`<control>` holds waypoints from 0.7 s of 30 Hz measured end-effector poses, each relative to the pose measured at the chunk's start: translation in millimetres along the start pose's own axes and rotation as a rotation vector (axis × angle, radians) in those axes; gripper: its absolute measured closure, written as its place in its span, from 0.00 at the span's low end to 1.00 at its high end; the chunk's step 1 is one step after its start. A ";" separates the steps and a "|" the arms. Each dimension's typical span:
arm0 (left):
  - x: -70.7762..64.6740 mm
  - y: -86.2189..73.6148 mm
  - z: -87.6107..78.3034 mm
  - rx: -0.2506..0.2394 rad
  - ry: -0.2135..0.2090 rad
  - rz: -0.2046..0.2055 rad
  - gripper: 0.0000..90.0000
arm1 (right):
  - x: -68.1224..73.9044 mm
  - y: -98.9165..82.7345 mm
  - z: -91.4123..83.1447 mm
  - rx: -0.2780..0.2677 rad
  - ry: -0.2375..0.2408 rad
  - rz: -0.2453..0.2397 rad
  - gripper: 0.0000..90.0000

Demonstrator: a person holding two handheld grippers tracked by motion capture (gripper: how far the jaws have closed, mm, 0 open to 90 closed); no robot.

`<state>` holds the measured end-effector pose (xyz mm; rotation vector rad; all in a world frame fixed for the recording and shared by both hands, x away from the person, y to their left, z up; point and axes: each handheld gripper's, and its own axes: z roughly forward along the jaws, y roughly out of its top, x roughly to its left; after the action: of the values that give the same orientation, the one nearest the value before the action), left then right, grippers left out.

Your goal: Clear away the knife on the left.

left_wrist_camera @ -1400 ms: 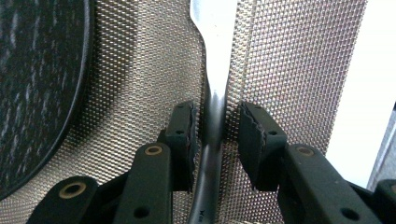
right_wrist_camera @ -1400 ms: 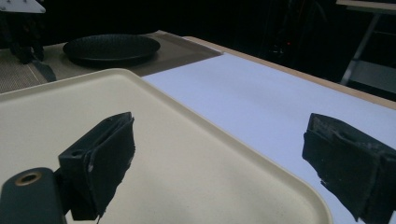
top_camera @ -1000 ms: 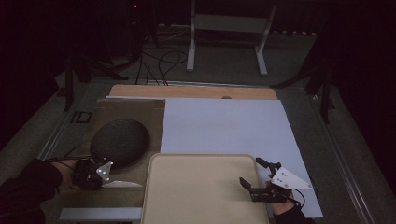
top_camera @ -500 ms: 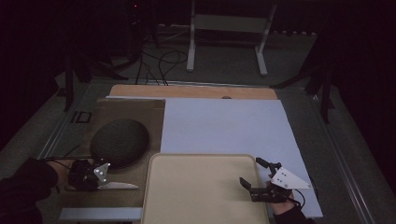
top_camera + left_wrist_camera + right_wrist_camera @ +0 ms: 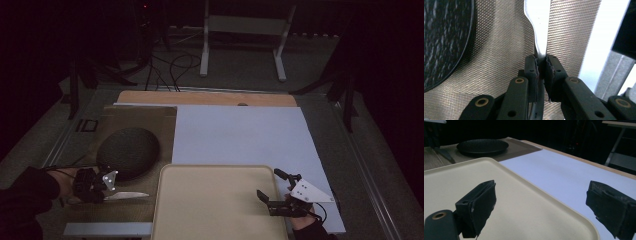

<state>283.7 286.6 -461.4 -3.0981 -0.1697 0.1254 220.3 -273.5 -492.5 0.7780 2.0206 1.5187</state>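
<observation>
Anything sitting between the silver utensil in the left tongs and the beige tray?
Nothing visible. The left tongs grip the flat silver metal utensil over the woven brown placemat; only bare mat lies between its tip and the beige plastic tray. The black round plate sits behind.

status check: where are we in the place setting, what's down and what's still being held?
Looks done: dark plate sits on the woven placemat.

In hand: left tongs are shut on a silver utensil by its handle, low over the mat beside the plate; I can't tell whether it rests on the mat.

Left: release that utensil. Right tongs are open and hold nothing, at the right edge of the bare cream tray.
</observation>
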 end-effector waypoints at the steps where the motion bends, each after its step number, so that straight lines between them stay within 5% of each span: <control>1: 1.1 1.8 -2.4 0.000 -0.004 -0.020 0.90 | -0.1 0.0 0.1 0.001 -0.001 0.000 0.10; 6: 0.5 7.6 -12.1 -0.013 -0.006 -0.027 0.90 | -0.1 0.1 -0.2 0.000 0.000 0.001 0.10; 12: 0.7 18.2 -22.9 -0.046 -0.036 -0.140 0.90 | -0.5 0.0 -0.4 -0.001 -0.002 0.002 0.10; 21: -4.4 39.6 -32.0 -0.065 -0.037 -0.197 0.90 | -0.2 -0.1 0.4 0.001 -0.001 0.001 0.10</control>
<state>286.3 245.8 -430.8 -3.1215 -0.4873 0.1746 220.7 -273.4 -492.7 0.7804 2.0202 1.5177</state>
